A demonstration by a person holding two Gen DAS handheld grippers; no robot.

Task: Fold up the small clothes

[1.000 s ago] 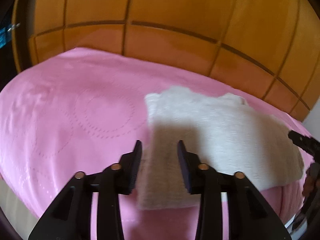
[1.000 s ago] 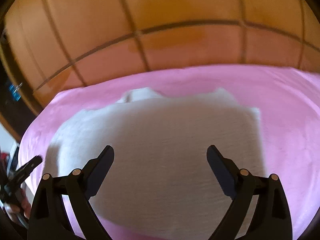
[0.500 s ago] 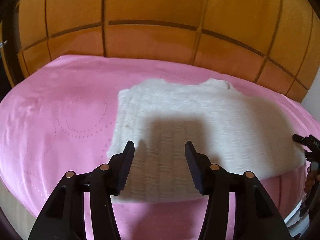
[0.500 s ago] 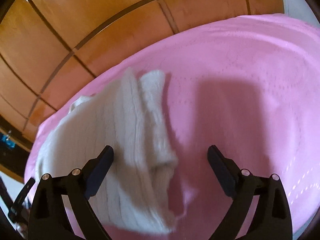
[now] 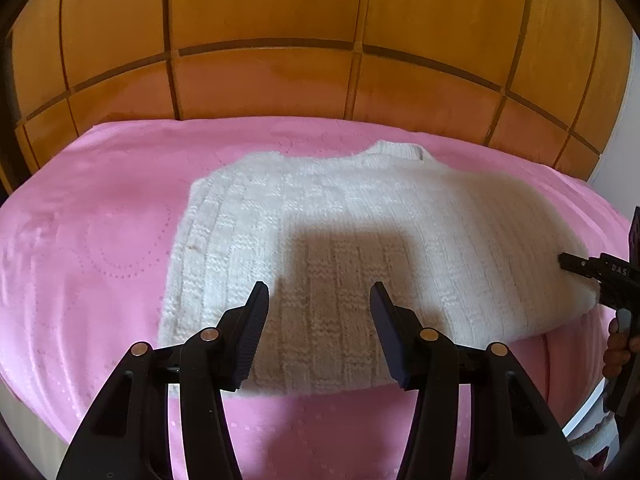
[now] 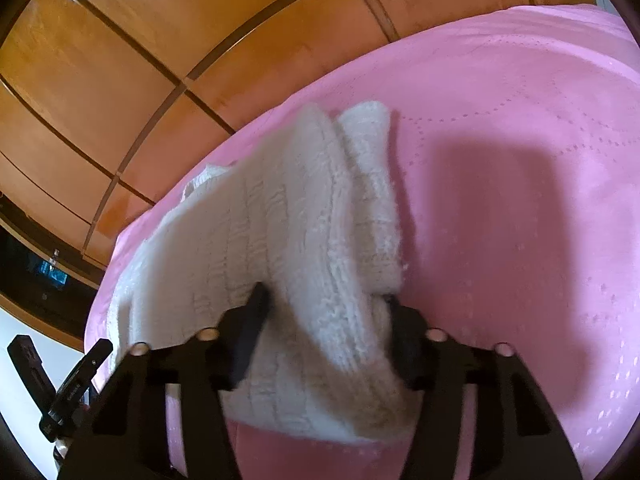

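Note:
A white knitted sweater (image 5: 340, 232) lies folded on the pink bedspread (image 5: 92, 240), collar toward the headboard. My left gripper (image 5: 318, 308) is open and empty, hovering over the sweater's near hem. My right gripper (image 6: 326, 312) is shut on the sweater's right edge (image 6: 320, 240), with thick folded knit bunched between its jaws. The right gripper also shows in the left wrist view (image 5: 600, 276) at the sweater's right edge.
A wooden panelled headboard (image 5: 320, 60) runs behind the bed. The pink bedspread (image 6: 520, 160) extends to the right of the sweater. The bed's near edge drops off just below the grippers. A white wall strip (image 5: 624, 160) stands at the far right.
My right gripper swung to the sweater's right edge and closed on it. My left gripper moved right over the near hem and opened a little wider.

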